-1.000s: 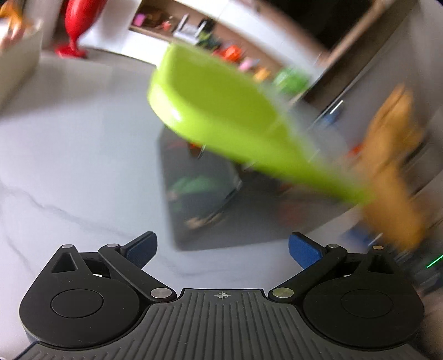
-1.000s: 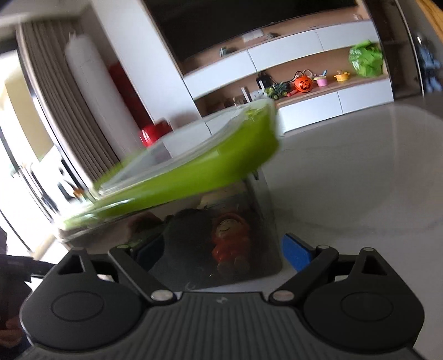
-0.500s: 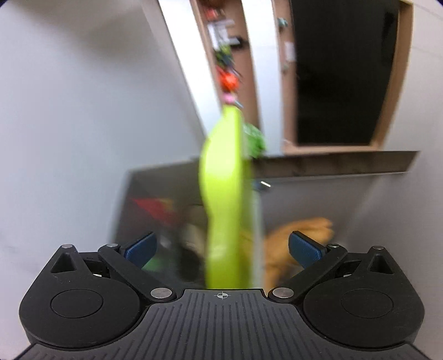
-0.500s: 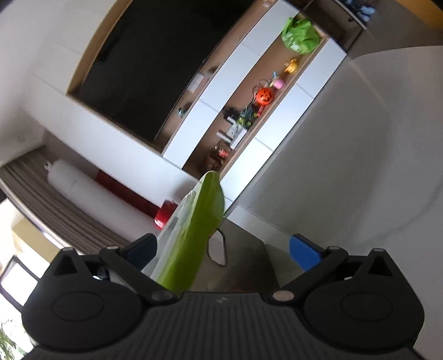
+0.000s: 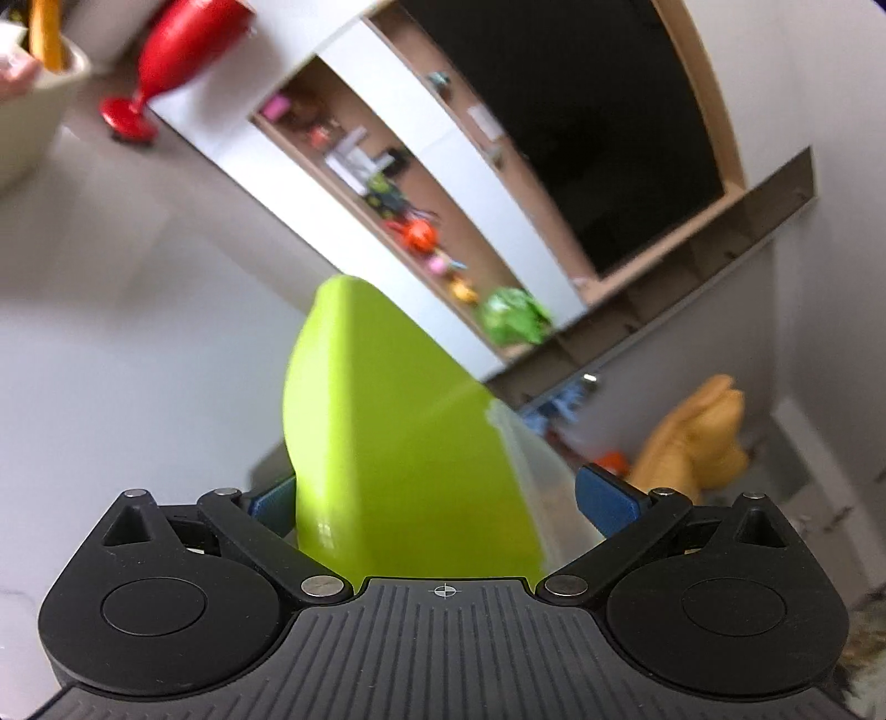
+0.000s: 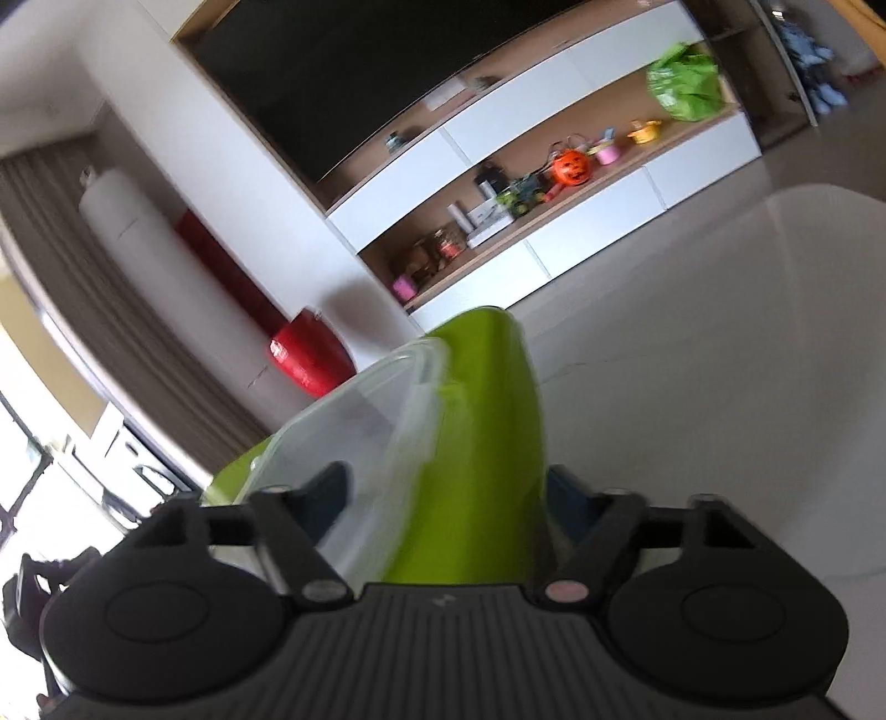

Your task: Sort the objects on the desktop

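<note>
A green lid (image 5: 410, 459) with a clear panel is seen standing on edge between the spread fingers of the left gripper (image 5: 440, 498); contact cannot be told. The right gripper (image 6: 448, 498) has just been closing around it. Beyond are a yellow plush (image 5: 698, 437), red vase (image 5: 177, 50) and shelf (image 6: 554, 194).

White tabletop (image 5: 138, 343) with a red stand (image 5: 130, 119).

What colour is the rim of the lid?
Lime green, around a clear centre, on the lid; right wrist view shows it best.
</note>
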`<state>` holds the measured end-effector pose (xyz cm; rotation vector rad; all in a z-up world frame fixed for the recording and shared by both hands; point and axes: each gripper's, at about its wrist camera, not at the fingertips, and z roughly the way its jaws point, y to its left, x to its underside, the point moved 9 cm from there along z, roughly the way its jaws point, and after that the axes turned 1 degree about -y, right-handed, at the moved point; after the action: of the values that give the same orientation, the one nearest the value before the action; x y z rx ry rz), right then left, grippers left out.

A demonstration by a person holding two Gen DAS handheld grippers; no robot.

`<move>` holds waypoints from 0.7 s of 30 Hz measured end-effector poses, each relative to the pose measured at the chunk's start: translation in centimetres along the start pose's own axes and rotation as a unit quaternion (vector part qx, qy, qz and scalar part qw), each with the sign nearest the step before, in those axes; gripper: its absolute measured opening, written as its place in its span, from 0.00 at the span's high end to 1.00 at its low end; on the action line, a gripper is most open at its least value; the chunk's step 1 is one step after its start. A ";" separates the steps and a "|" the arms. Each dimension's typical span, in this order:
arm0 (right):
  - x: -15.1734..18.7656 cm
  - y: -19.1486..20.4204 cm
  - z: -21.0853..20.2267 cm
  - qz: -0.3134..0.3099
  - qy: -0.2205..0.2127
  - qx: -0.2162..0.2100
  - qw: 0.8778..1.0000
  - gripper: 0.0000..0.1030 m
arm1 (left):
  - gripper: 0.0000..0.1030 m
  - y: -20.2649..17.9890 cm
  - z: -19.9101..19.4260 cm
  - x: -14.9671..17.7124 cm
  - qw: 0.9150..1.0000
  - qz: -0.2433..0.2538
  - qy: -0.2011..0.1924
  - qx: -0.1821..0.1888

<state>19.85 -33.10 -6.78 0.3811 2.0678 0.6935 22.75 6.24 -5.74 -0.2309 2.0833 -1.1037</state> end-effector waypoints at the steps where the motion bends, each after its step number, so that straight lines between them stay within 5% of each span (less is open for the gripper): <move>1: -0.1 0.1 0.2 0.002 0.005 -0.001 1.000 0.28 | 0.01 0.1 -0.1 -0.1 1.000 0.000 -0.005 -0.009; 3: 0.1 0.3 0.4 0.001 0.005 -0.005 1.000 0.30 | 0.04 0.3 -0.1 -0.5 1.000 -0.007 -0.009 -0.016; 6: 0.4 -0.1 0.5 0.015 0.001 -0.021 1.000 0.34 | 0.25 0.8 0.1 -0.6 0.999 -0.007 0.002 -0.038; 8: 0.5 -0.7 0.5 0.035 0.001 -0.038 0.999 0.38 | 0.25 1.4 0.8 -0.4 0.999 -0.018 0.024 -0.040; 10: 0.5 -1.1 0.5 0.042 0.005 -0.051 0.998 0.39 | 0.08 2.2 1.1 -0.3 0.998 -0.050 0.038 -0.007; 12: 0.4 -1.3 0.6 0.039 0.007 -0.053 0.998 0.39 | 0.06 2.7 1.4 -0.9 0.995 -0.086 0.033 0.021; 15: 0.5 -1.4 0.6 0.040 0.008 -0.055 0.998 0.39 | 0.07 3.6 0.9 -2.1 0.995 -0.101 0.011 0.006; 18: 0.5 -1.3 0.3 0.042 0.007 -0.050 0.998 0.39 | 0.25 2.8 0.0 -1.7 0.998 -0.062 0.006 -0.029; 21: 0.2 -1.2 0.0 0.041 0.002 -0.047 0.998 0.39 | 0.24 0.5 -0.8 -0.1 0.999 -0.005 0.015 -0.043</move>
<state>19.69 -33.92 -7.65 0.4127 2.0233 0.8375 22.41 7.11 -5.84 -0.2695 2.1611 -1.0296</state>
